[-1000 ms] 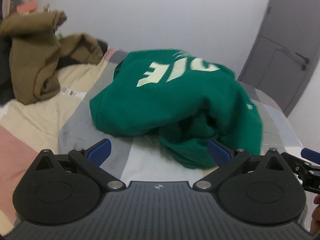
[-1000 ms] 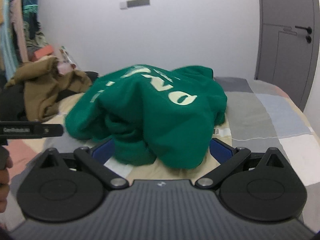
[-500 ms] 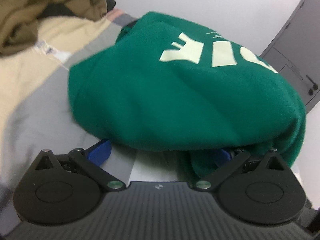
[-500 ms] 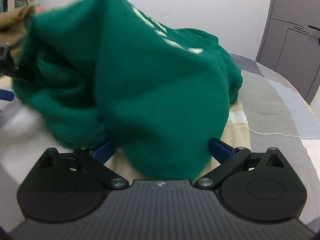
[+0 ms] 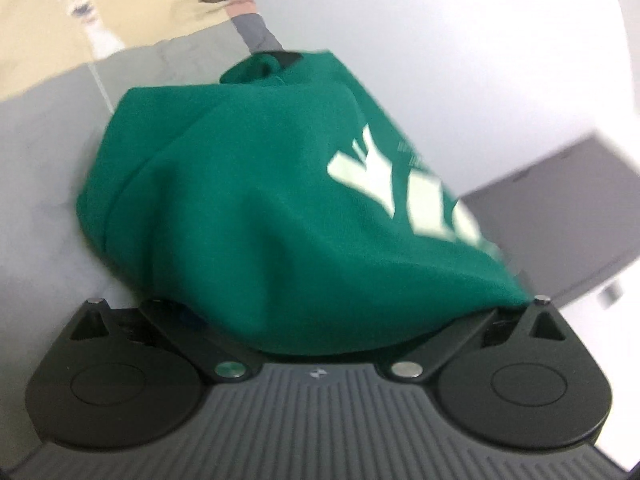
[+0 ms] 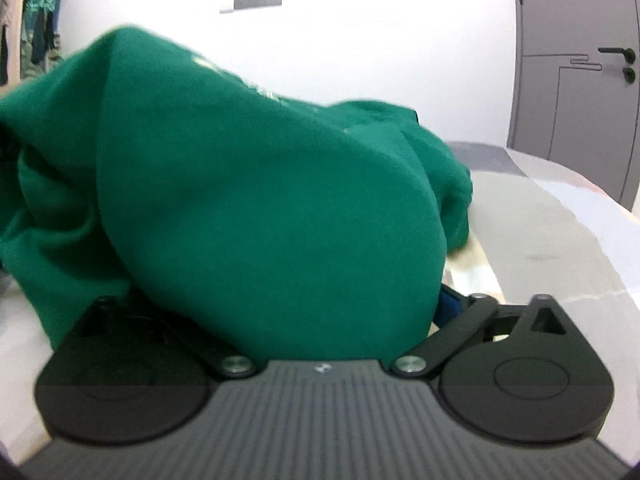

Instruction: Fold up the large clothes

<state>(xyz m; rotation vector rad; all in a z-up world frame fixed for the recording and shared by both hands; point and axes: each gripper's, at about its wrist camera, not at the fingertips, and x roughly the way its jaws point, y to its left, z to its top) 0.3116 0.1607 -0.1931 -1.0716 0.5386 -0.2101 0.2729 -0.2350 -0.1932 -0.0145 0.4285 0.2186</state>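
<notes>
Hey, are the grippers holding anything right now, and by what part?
Cannot tell for sure: the green sweatshirt bunches over both the left gripper and the right gripper, hiding the fingertips. Which part each would have is unclear.

Green sweatshirt [image 6: 248, 208] over tongs [image 6: 320, 320] (tips hidden)

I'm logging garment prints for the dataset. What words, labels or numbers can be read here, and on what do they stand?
green sweatshirt: big pale block letters, motion-blurred and cut off; perhaps "Y", no word readable.
green sweatshirt, right wrist view: pale print at the top fold, too blurred to read.
Nothing else legible.
</notes>
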